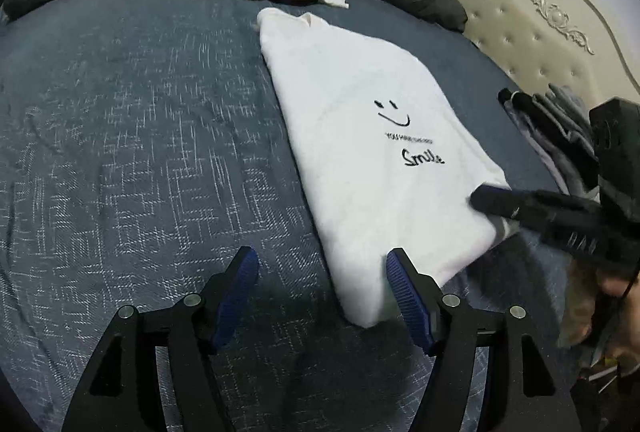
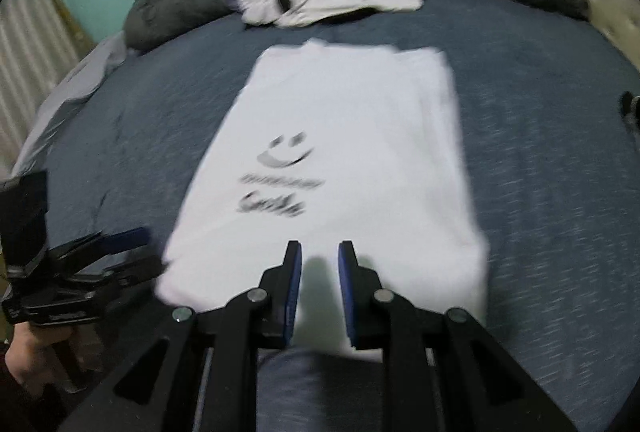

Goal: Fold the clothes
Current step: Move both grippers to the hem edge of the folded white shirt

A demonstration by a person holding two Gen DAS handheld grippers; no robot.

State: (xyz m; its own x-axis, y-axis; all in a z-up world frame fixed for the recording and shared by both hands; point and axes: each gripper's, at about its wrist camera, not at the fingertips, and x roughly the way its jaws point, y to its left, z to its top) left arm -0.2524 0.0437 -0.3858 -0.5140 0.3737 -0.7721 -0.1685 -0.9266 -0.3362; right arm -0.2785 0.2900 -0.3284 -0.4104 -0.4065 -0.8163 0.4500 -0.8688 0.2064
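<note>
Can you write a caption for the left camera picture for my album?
A white smiley shirt lies folded lengthwise on the blue bed; the left tool sits open at its near corner.

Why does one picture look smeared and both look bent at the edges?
Right wrist view: motion blur smears the white T-shirt and its print. Left wrist view: the shirt's print is sharp, only the right tool blurs. Both: the fisheye lens bends the bed and darkens the corners.

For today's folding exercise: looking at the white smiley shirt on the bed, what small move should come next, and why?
Probably close the left gripper on the white shirt's near corner. Sides already look folded in, the hem lies nearest, and the left jaws stand open with that corner at the right pad. The right gripper hovers narrow over the hem.
</note>
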